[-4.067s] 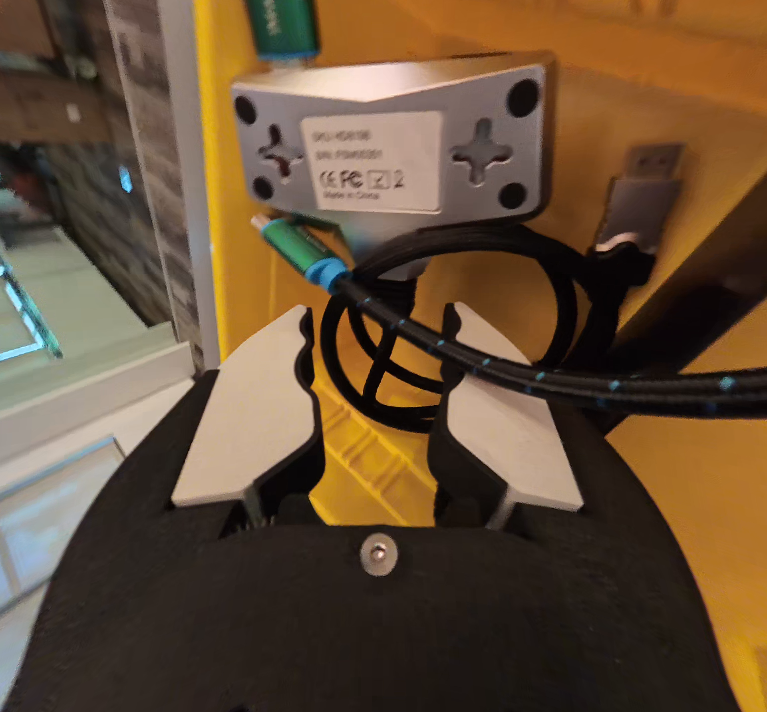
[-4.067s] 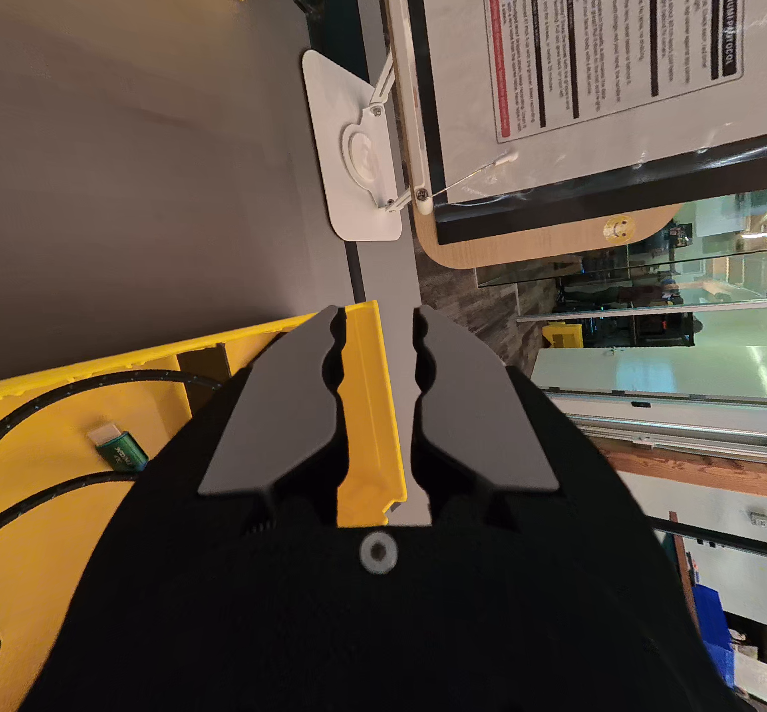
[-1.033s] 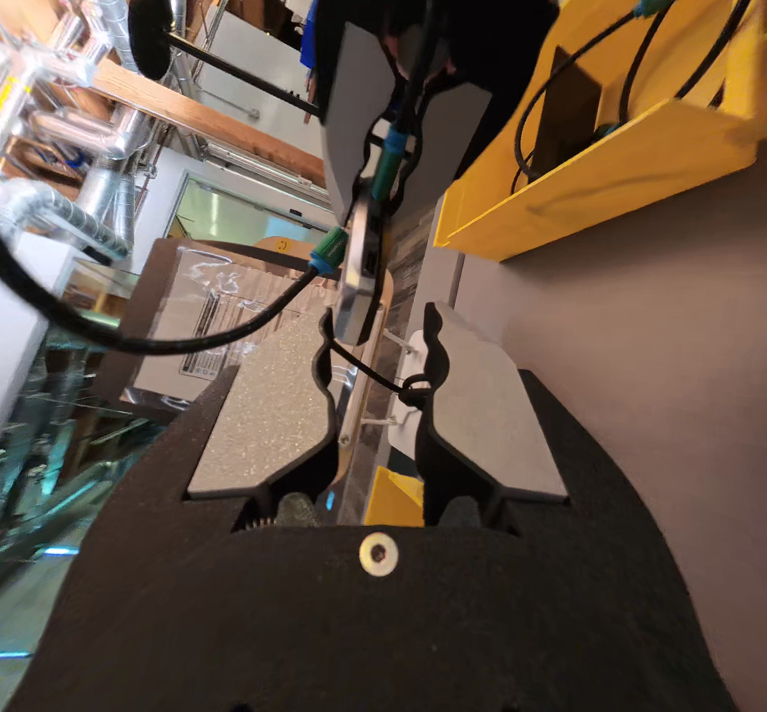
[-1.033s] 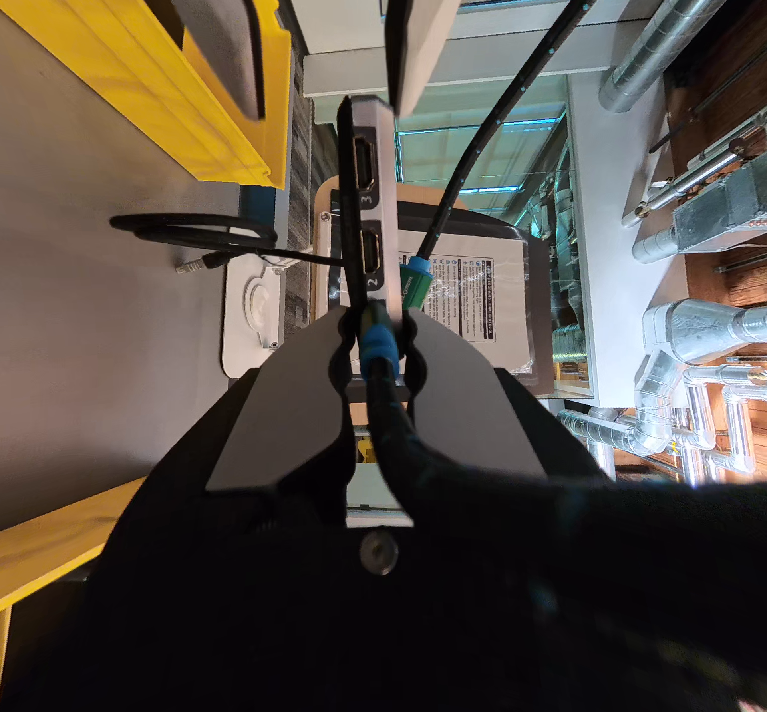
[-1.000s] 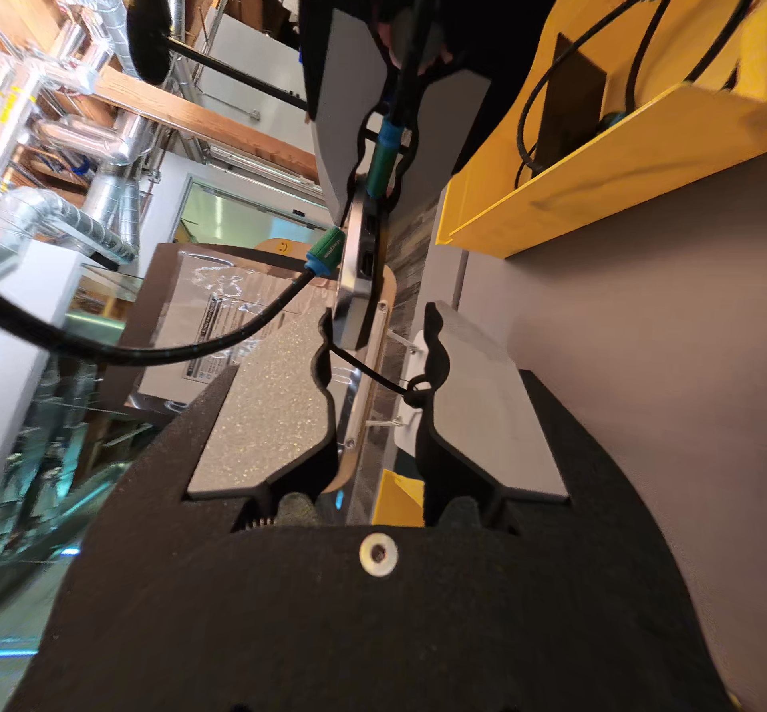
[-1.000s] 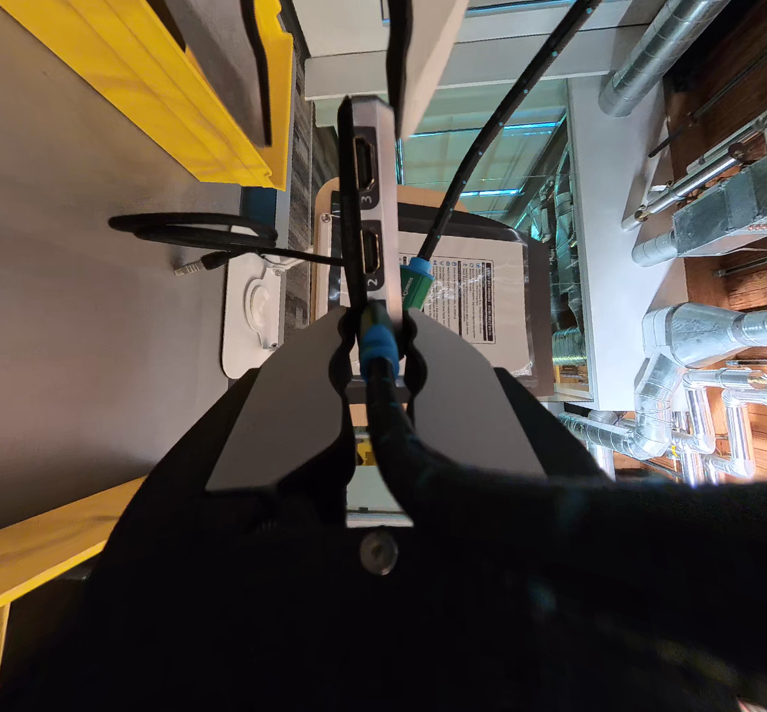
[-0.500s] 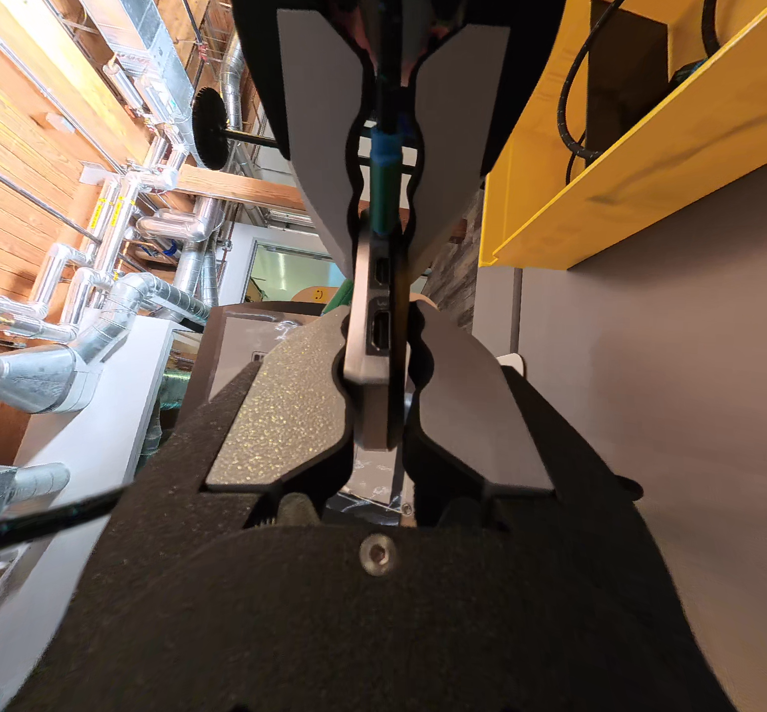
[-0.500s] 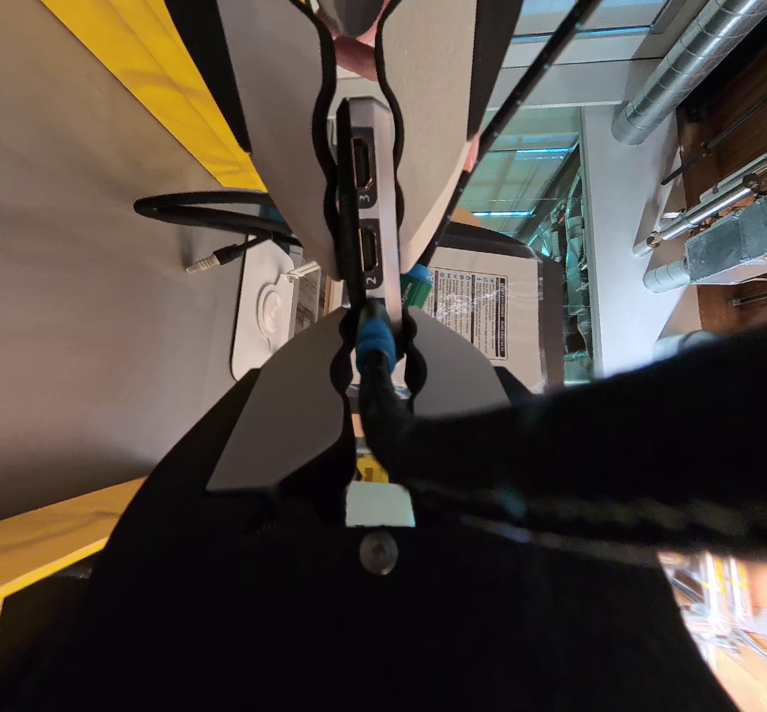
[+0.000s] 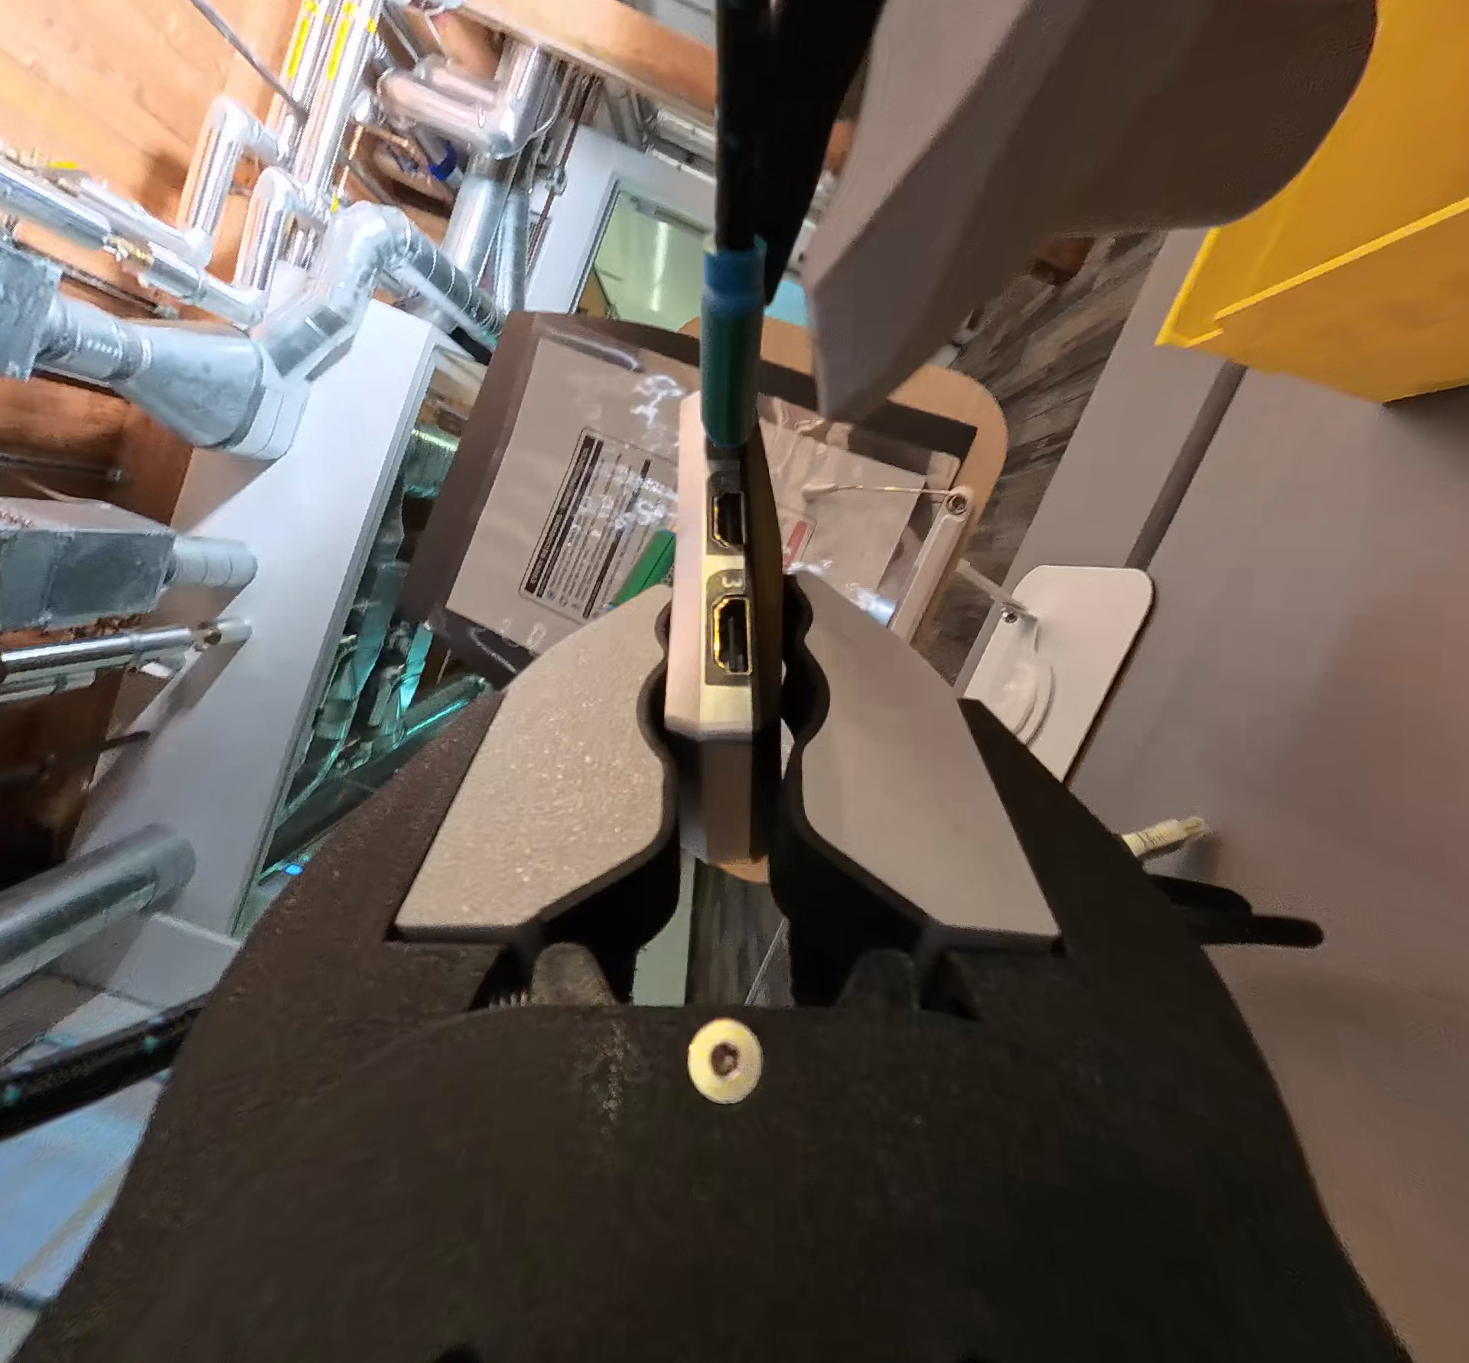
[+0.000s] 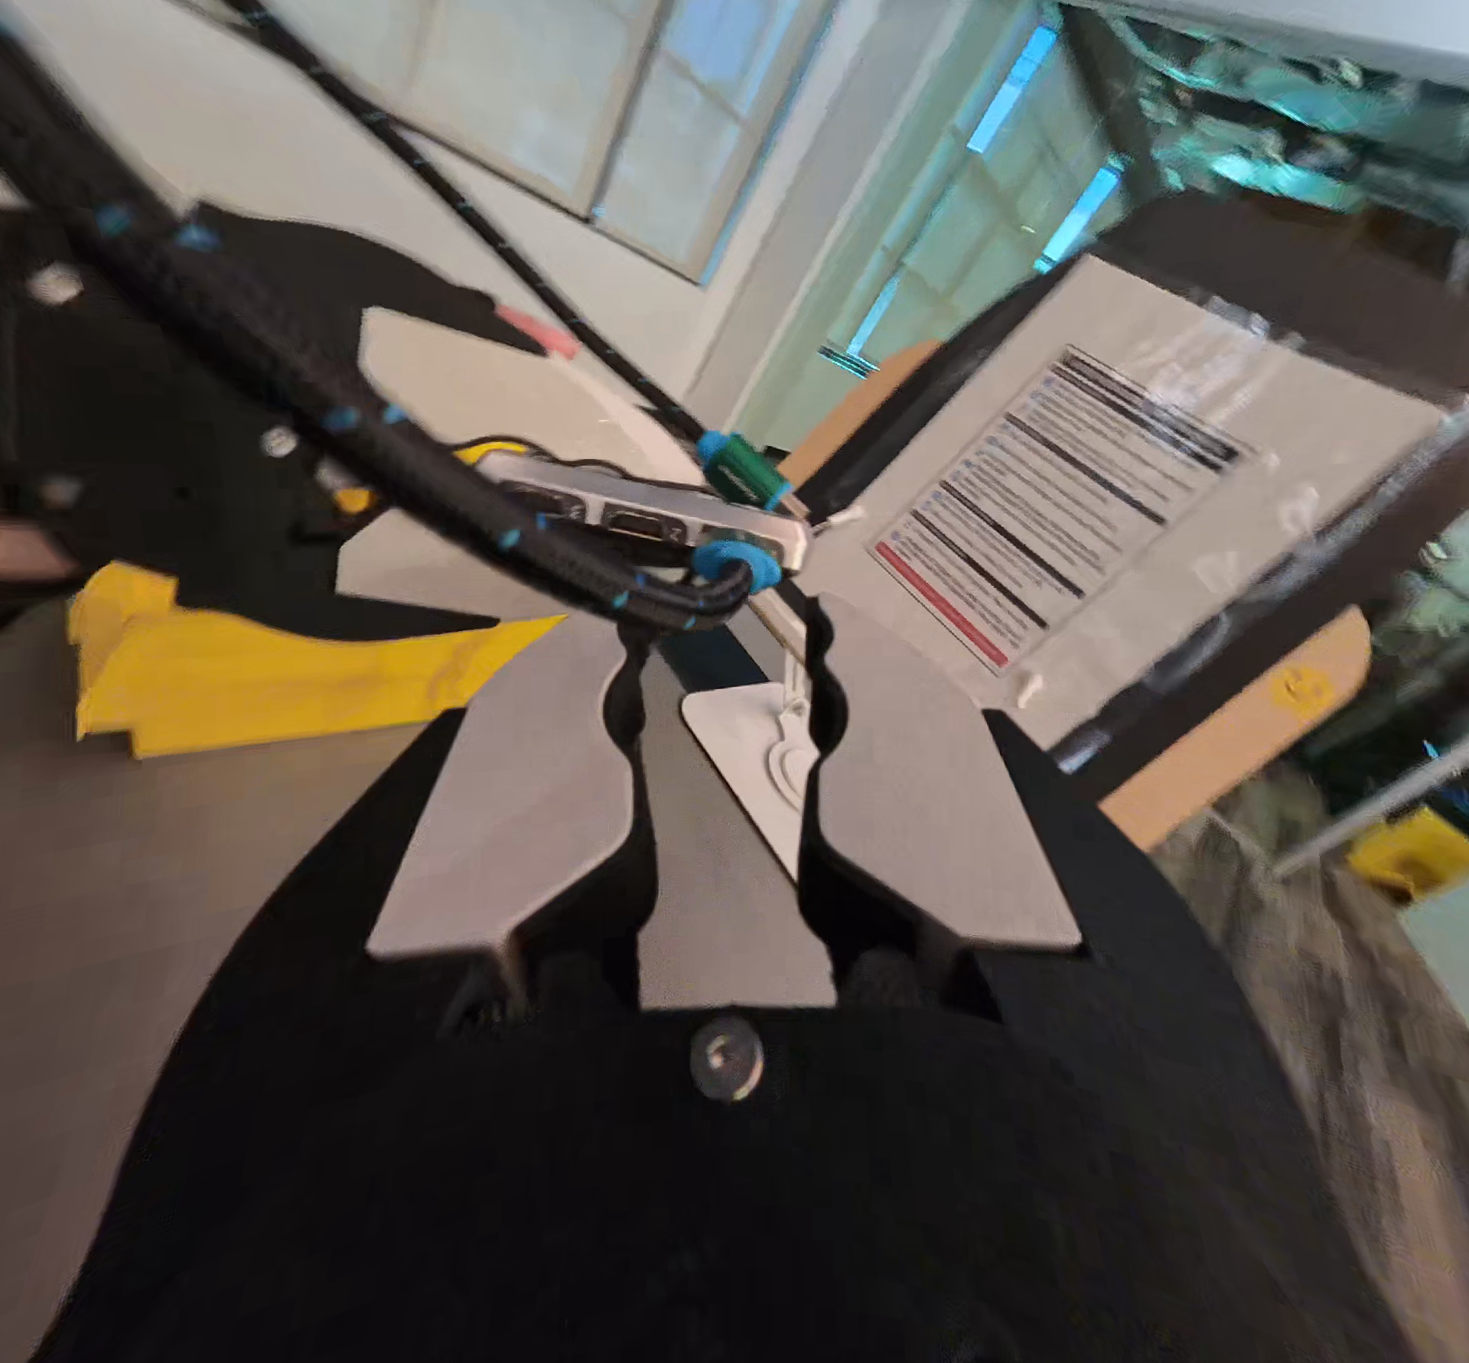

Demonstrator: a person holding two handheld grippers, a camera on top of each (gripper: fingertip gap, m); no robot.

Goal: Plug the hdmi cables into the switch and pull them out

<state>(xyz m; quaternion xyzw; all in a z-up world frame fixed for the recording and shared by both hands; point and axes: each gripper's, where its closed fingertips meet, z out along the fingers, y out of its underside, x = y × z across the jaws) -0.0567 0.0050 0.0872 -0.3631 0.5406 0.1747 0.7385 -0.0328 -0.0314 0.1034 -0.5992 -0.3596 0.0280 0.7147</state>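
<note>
Clamping the silver switch (image 9: 719,697) edge-on between its two pads, the left hand-held gripper (image 9: 725,677) holds the box up off the grey tabletop (image 9: 1312,689), port face toward the camera. Two open ports show there, and beyond them a green-and-blue HDMI plug (image 9: 727,363) sits in the far port, its black braided cable (image 9: 735,69) running up out of view. The right hand-held gripper (image 10: 722,661) is released, its jaws spread with nothing between them, just beside the plugged end of the switch (image 10: 644,518). A second green plug (image 10: 743,470) sits at the switch's opposite side. A yellow bin (image 9: 1351,228) stands on the tabletop nearby.
</note>
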